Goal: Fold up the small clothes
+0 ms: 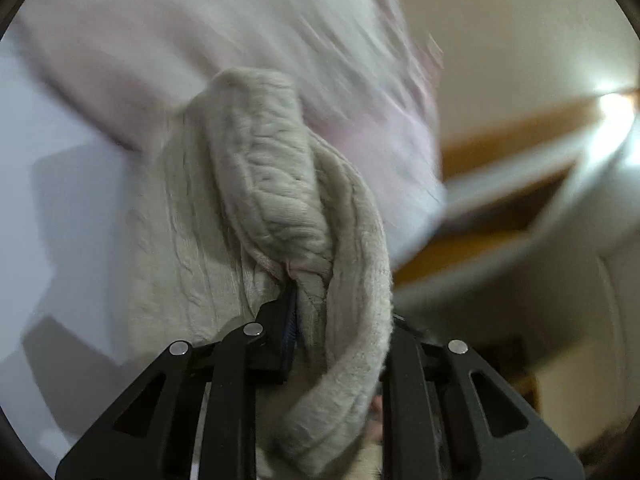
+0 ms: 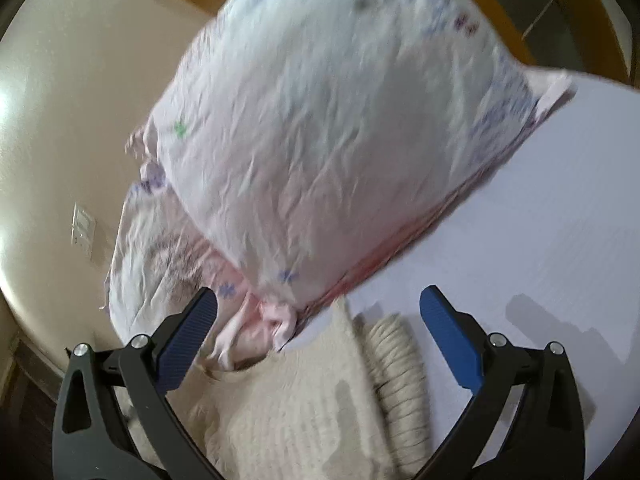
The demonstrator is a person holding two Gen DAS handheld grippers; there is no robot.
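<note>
My left gripper [image 1: 298, 316] is shut on a cream cable-knit sweater [image 1: 272, 184], whose bunched fabric rises from between the fingers and drapes over the right one. The sweater also shows in the right wrist view [image 2: 304, 412], lying on the white table [image 2: 540, 220] with its ribbed edge between my fingers. My right gripper [image 2: 318, 304] is open and empty above it. A pale pink garment with small flower prints [image 2: 320, 120] lies crumpled just beyond the sweater; it is blurred in the left wrist view [image 1: 240, 32].
The white table also shows at the left of the left wrist view [image 1: 48, 160]. A cream wall with a switch plate [image 2: 82, 228] stands beyond the table edge. Wooden trim and shelving [image 1: 500, 184] show to the right, blurred.
</note>
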